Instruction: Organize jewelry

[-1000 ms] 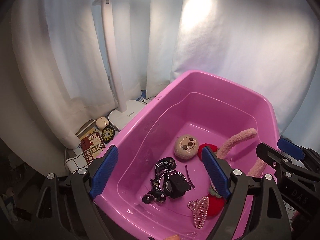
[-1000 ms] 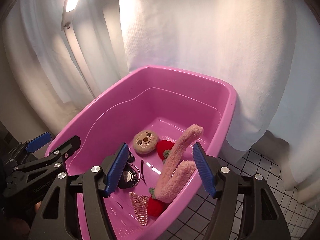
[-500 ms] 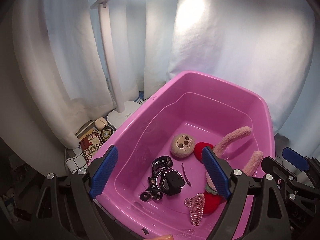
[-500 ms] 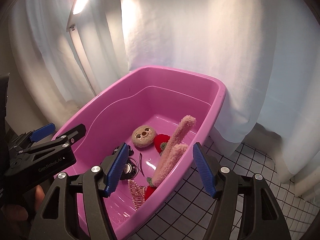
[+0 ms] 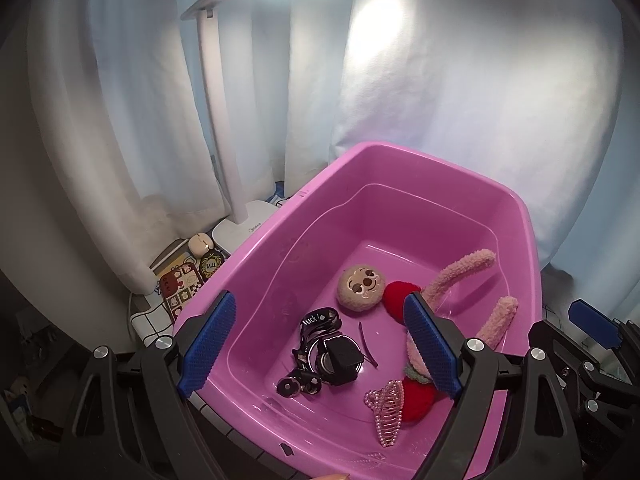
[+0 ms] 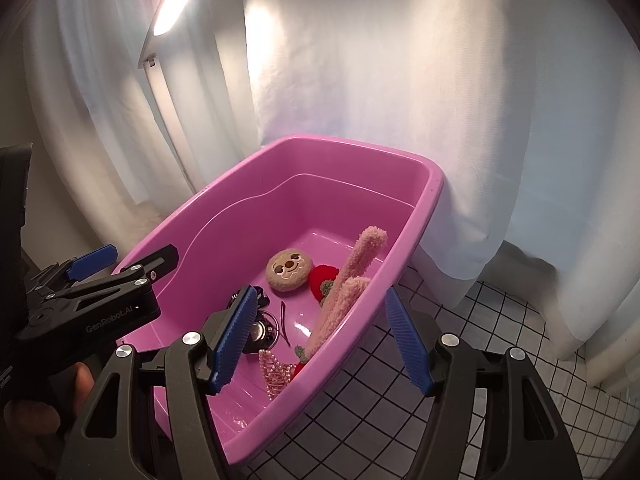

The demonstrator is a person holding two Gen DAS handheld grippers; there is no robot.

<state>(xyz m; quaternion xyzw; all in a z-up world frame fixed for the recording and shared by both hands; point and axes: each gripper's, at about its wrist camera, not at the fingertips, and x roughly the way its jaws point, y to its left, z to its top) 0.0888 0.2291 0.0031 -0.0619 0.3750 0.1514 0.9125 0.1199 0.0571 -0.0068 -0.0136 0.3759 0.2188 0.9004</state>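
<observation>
Jewelry and hair pieces lie loose in the pink tub, gathered toward its near end and not sorted. On the tub floor: a round plush face, a red knitted ball touching it, a fuzzy pink band standing up against the right wall, a pink beaded hair claw, a thin dark hairpin and a black strap with a round fitting. The claw rests against a second red knitted piece.

Step in hand, as judged: selection of a piece, with no grasp made. Nothing has been lifted clear of the tub.

Left gripper: held above the near rim of the tub, looking down into it, fingers spread wide and empty. The black strap sits in line between them, but well below.

Right gripper: held at the tub's right near corner, one finger over the inside and the other outside over the tiled surface, so the rim runs between them. Fingers parted, nothing in them. The left gripper body shows at the left edge of this view, with the person's hand behind it.

Next move, as judged: one gripper must descend to the floor of the tub and close on a single piece. The strap and the claw are the nearest candidates. The hairpin lies flat and thin and would be hard to pinch. The pieces lie close together, so a careless closure may take two at once.

Outside the tub, a white lamp base and small printed items stand to its left.
</observation>
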